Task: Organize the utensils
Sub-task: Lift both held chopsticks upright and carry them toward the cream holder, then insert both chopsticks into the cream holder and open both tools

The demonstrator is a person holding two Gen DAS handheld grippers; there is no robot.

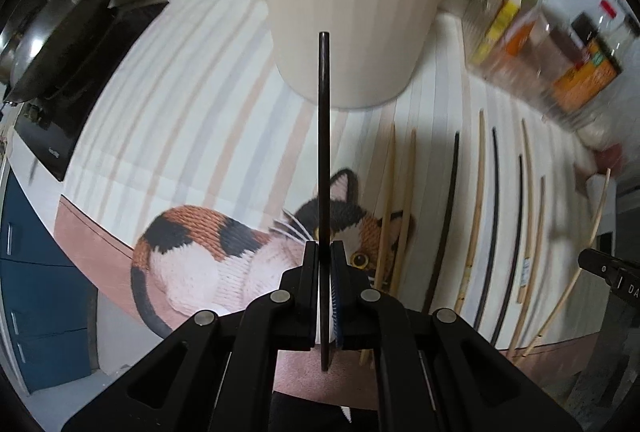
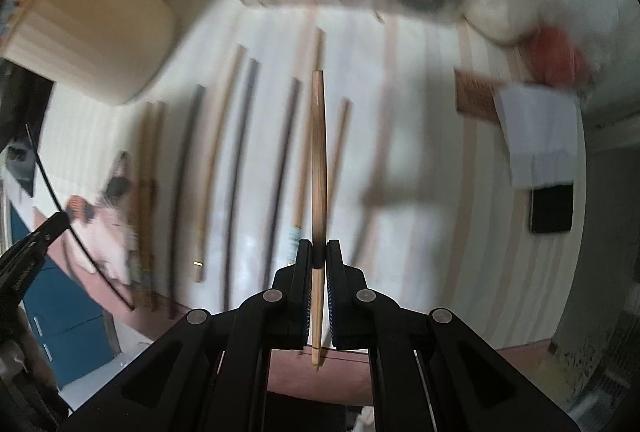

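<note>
We see the left gripper (image 1: 324,252) with its jaws pressed tight onto a black chopstick (image 1: 325,152). The stick runs straight out past the fingertips, its far end lying in line with the cream cup (image 1: 356,4), and its near end pokes back between the fingers. From this view we cannot tell whether the tip touches the cup.

We see the right gripper (image 2: 319,252) likewise clamped, holding a light wooden chopstick (image 2: 319,160). This one also points straight ahead, with its pointed end showing behind the pads.

Below both grippers lies a striped mat (image 1: 192,120) bearing a woven calico cat picture (image 1: 224,256). The cream cup stands upright on the mat, near its far edge.

The loose chopsticks (image 1: 484,200) remain on the mat in a rough row, side by side but apart, dark ones and pale wooden ones alternating. Two wooden ones lie across the cat's face.

In the left wrist view we note the right gripper's edge at far right, with its pale stick arcing beside it. In the right wrist view the left gripper shows at the left edge with its dark stick.

Beyond the mat: bottles and jars (image 1: 552,44), blurred. At far left, a dark pan (image 1: 60,44) on a black cooktop (image 1: 52,136). The right wrist view is motion-blurred; labels are unreadable.
</note>
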